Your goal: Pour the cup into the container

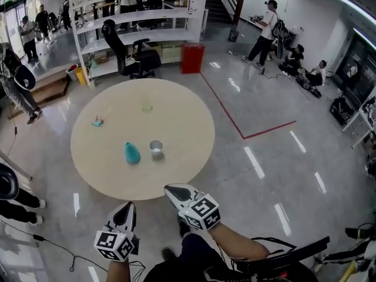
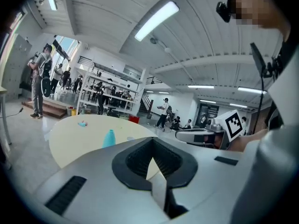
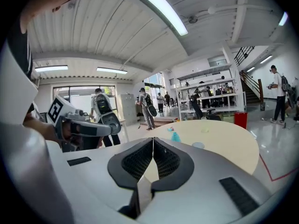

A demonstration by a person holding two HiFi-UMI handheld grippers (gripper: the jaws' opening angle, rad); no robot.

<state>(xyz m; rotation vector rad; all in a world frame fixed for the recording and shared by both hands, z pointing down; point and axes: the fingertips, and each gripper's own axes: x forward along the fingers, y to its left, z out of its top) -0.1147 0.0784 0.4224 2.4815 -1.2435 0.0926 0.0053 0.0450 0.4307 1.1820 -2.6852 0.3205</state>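
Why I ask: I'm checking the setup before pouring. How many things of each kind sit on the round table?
Cups: 2, a clear cup and a pale yellow-green cup
Containers: 1, a teal bottle-shaped container
Small items: 1, a small teal-and-pink object, too small to identify
Total: 4
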